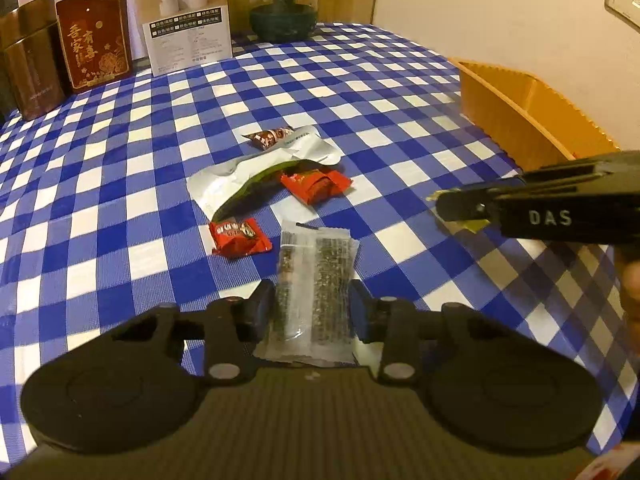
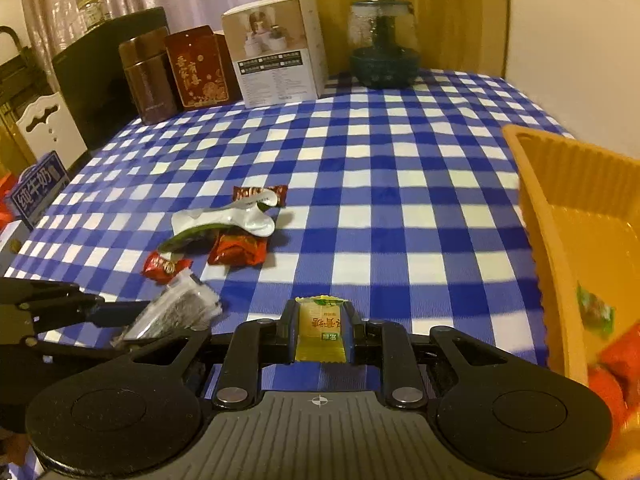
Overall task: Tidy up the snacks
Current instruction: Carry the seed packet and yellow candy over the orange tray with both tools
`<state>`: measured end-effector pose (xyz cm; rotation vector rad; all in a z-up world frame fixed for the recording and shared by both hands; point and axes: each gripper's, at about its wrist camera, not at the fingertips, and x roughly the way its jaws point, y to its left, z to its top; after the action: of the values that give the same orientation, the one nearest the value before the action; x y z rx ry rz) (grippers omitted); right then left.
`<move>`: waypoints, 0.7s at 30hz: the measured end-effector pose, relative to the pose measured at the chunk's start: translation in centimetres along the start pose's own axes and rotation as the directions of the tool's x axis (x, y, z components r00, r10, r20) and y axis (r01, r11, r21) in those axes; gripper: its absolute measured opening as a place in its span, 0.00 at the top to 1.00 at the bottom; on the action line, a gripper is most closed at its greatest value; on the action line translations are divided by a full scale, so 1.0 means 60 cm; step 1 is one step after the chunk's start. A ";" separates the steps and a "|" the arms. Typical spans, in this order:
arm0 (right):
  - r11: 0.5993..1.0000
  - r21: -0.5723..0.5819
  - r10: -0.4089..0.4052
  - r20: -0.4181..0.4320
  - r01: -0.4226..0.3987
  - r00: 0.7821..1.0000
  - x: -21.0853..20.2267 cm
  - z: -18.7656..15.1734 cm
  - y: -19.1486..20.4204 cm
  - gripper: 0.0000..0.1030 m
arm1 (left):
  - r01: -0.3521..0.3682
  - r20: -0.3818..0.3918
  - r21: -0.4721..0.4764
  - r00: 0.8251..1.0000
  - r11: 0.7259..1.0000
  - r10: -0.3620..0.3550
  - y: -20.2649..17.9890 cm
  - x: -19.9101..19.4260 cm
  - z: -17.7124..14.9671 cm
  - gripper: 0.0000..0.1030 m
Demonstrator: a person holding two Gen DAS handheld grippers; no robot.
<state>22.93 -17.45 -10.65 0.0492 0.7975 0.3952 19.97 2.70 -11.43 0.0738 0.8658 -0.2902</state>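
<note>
R tool (image 2: 320,330) clenched on yellow candy (image 2: 320,332); keep the squeeze, carry to orange tray (image 2: 536,216) on its right. L tool (image 1: 312,312) grips seaweed pack (image 1: 316,272).

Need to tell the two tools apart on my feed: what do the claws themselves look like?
Both look alike. The left claw is matte black, with two round discs at its base, silver rivets on the linkage arms, a ribbed grey centre plate and blue-faced pads. The right claw matches, with a small crosshair mark on its plate; seen from the side, it bears white "DAS" lettering. No cables or sleeves show.
</note>
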 end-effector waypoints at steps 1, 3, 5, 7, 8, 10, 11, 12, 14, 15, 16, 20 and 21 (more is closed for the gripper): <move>1.000 0.012 -0.001 0.000 0.001 1.000 -0.007 -0.003 -0.001 0.79 | -0.001 -0.001 -0.002 1.000 1.000 0.001 -0.002 -0.004 -0.003 0.65; 0.999 0.037 -0.002 0.003 0.002 1.000 -0.022 -0.009 -0.001 0.79 | -0.001 -0.005 -0.017 1.000 1.000 0.001 -0.004 -0.014 -0.010 0.65; 0.998 0.055 0.001 0.004 -0.001 1.000 -0.036 -0.017 0.002 0.79 | -0.007 -0.010 -0.034 1.000 0.999 0.007 -0.008 -0.025 -0.019 0.66; 0.998 0.064 0.005 0.005 -0.005 1.000 -0.051 -0.025 0.008 0.79 | -0.007 -0.016 -0.051 1.000 0.999 0.006 -0.013 -0.037 -0.028 0.66; 0.998 0.068 0.006 0.002 -0.006 1.000 -0.058 -0.030 0.011 0.79 | -0.006 -0.019 -0.065 1.000 0.998 0.005 -0.016 -0.044 -0.033 0.66; 0.997 0.075 0.010 -0.003 -0.010 1.000 -0.069 -0.038 0.017 0.79 | -0.003 -0.022 -0.092 1.000 0.996 0.001 -0.021 -0.058 -0.041 0.66; 0.997 0.080 0.011 -0.004 -0.011 1.000 -0.077 -0.044 0.019 0.79 | -0.003 -0.020 -0.105 1.000 0.994 0.000 -0.024 -0.068 -0.045 0.66; 0.996 0.085 0.010 -0.004 -0.010 1.000 -0.084 -0.048 0.020 0.79 | -0.003 -0.020 -0.115 1.000 0.993 0.000 -0.026 -0.075 -0.047 0.66; 0.996 0.091 0.010 -0.001 -0.010 1.000 -0.102 -0.056 0.024 0.79 | -0.001 -0.019 -0.148 1.000 0.989 -0.001 -0.031 -0.094 -0.051 0.66; 0.996 0.091 0.010 0.001 -0.010 1.000 -0.109 -0.059 0.026 0.79 | 0.000 -0.017 -0.166 1.000 0.986 -0.003 -0.033 -0.103 -0.053 0.66; 0.996 0.091 0.009 0.005 -0.010 1.000 -0.120 -0.062 0.028 0.79 | -0.002 -0.014 -0.181 1.000 0.984 0.000 -0.035 -0.113 -0.055 0.66; 0.996 0.092 0.007 0.023 -0.009 1.000 -0.155 -0.069 0.034 0.79 | -0.018 -0.005 -0.213 1.000 0.977 0.018 -0.044 -0.146 -0.058 0.66; 0.996 0.090 0.007 0.027 -0.009 1.000 -0.162 -0.069 0.036 0.79 | -0.021 -0.004 -0.218 1.000 0.976 0.021 -0.047 -0.154 -0.058 0.66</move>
<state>13.21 -19.43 -6.49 0.1415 0.7888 0.3650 10.93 2.70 -6.50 -0.1212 0.8932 -0.1741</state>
